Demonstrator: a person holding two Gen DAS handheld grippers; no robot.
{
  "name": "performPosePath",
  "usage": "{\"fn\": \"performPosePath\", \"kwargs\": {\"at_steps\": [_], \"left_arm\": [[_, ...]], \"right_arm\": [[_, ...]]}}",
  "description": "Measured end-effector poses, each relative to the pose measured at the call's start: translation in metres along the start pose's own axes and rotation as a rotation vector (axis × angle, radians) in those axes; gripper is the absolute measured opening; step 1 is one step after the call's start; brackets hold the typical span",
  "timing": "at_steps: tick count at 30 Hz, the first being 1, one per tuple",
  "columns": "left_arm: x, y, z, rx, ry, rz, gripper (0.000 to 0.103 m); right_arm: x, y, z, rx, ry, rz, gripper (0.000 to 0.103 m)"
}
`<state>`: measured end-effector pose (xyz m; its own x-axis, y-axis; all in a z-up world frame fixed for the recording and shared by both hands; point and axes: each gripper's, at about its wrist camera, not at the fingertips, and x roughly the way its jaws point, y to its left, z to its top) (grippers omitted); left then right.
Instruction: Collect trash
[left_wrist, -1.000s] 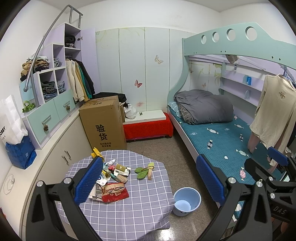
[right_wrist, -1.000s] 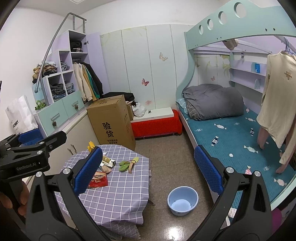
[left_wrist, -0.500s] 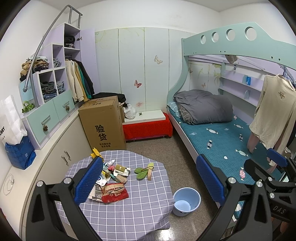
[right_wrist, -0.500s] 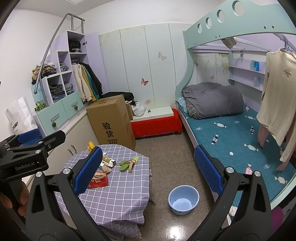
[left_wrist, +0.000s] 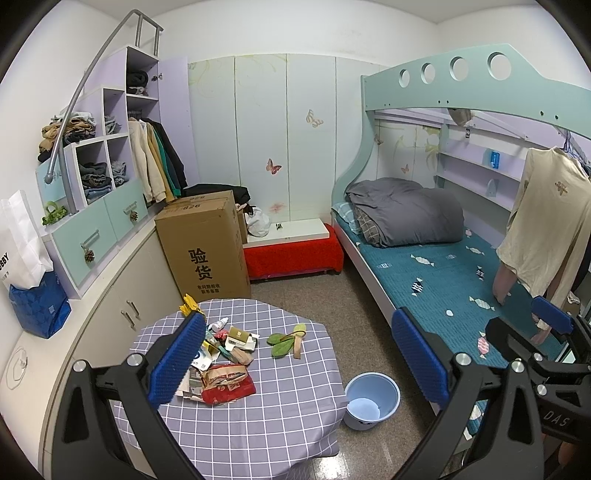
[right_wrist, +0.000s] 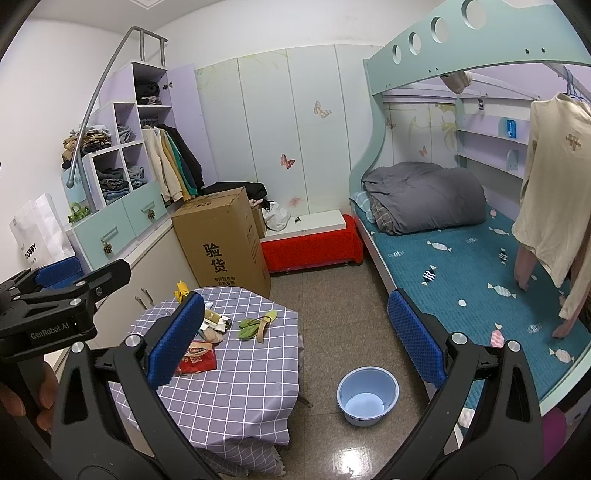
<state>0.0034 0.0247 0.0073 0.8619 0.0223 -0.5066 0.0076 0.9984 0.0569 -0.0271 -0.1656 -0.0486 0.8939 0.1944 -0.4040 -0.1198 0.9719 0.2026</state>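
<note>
A pile of trash lies on the small table with the purple checked cloth (left_wrist: 280, 406): a red snack bag (left_wrist: 227, 384), a brown-and-white carton (left_wrist: 242, 338), a small white bottle (left_wrist: 219, 324), a yellow wrapper (left_wrist: 190, 303) and green leaf-shaped pieces (left_wrist: 286, 338). A light blue bucket (left_wrist: 371, 400) stands on the floor right of the table. My left gripper (left_wrist: 299, 360) is open and empty, high above the table. My right gripper (right_wrist: 295, 338) is open and empty, further back; the bucket (right_wrist: 367, 395) and red bag (right_wrist: 197, 358) show there too.
A tall cardboard box (left_wrist: 205, 247) stands behind the table. A red-covered bench (left_wrist: 291, 254) sits at the far wall. A bunk bed (left_wrist: 443, 266) fills the right side, with a cream garment (left_wrist: 546, 221) hanging. Cabinets (left_wrist: 122, 291) line the left wall.
Both views have shifted only slightly; the right gripper has drifted a little. Both grippers stay open and nothing on the table has moved.
</note>
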Motion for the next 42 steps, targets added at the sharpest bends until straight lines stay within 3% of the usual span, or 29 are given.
{"fn": "performPosePath", "kwargs": {"at_steps": [32, 42], "left_arm": [[0.004, -0.017, -0.016, 0.011, 0.014, 0.012, 0.099], [0.008, -0.023, -0.023, 0.002, 0.067, 0.055, 0.099]], "right_arm": [[0.006, -0.012, 0.0, 0.053, 0.05, 0.037, 0.097], [0.016, -0.019, -0.003, 0.059, 0.091, 0.074, 0.097]]}}
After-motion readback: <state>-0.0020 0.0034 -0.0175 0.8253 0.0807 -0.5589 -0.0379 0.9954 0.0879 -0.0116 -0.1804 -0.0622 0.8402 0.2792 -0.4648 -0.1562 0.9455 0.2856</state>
